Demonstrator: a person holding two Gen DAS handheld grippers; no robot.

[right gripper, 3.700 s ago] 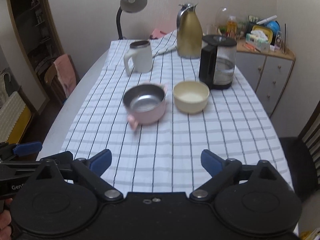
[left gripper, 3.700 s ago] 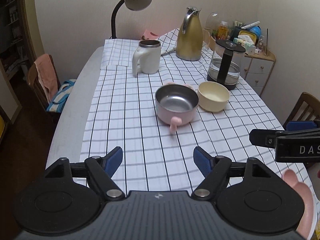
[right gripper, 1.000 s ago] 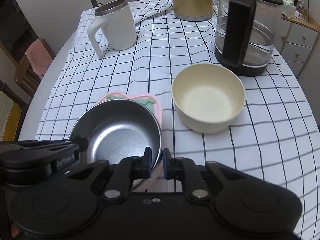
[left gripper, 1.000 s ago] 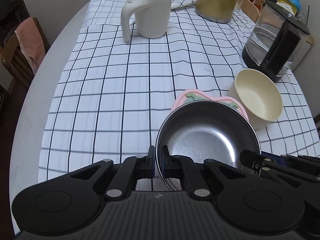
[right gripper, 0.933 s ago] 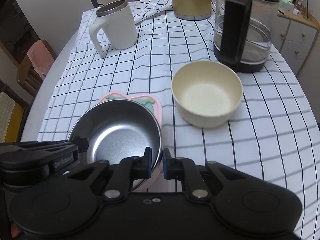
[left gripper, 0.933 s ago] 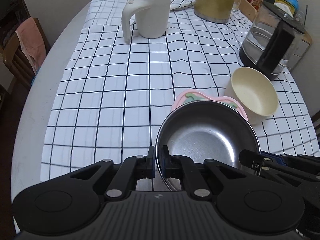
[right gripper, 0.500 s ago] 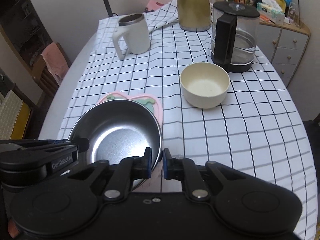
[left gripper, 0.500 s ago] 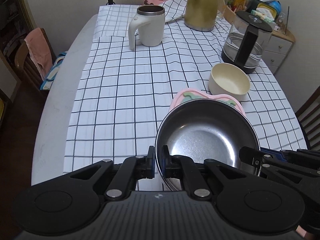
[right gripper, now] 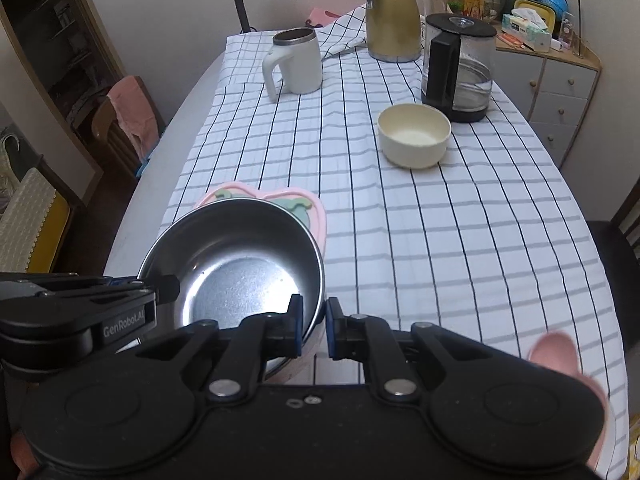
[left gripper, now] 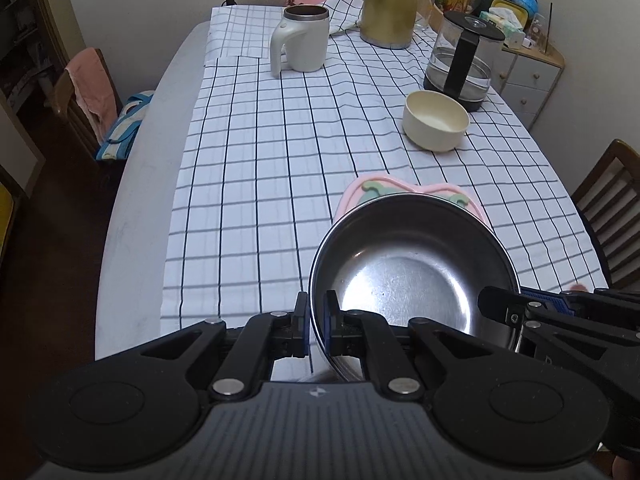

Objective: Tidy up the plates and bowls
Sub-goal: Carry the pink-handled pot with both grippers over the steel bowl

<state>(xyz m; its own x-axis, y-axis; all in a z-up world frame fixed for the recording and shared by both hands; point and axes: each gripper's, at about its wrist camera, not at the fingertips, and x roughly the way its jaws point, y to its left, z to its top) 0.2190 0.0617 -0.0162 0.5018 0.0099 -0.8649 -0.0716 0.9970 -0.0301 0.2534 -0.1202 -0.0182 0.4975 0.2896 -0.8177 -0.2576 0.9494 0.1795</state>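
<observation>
Two tongs are clamped on one steel bowl (left gripper: 412,276): the left tongs (left gripper: 316,322) are closed on the rim at its left side, and the right tongs (right gripper: 313,330) are closed on the rim at its right side. In each wrist view one blue pad is seen inside the bowl wall and the other outside it. The bowl is held above the near end of the desk (left gripper: 136,216), tilted so that its shiny inside is turned toward the cameras. A pink shell with green shapes (right gripper: 298,204) is seen around the far rim of the bowl. A cream bowl (left gripper: 435,125) is set upright on the checked cloth (left gripper: 256,168) toward the far right part of the desk, well apart from the held bowl. Just beyond it, near the right edge, a glass carafe (left gripper: 459,69) with a black handle is placed. A white mug (right gripper: 295,61) and a gold jug (right gripper: 393,16) are found at the far end of the desk.
</observation>
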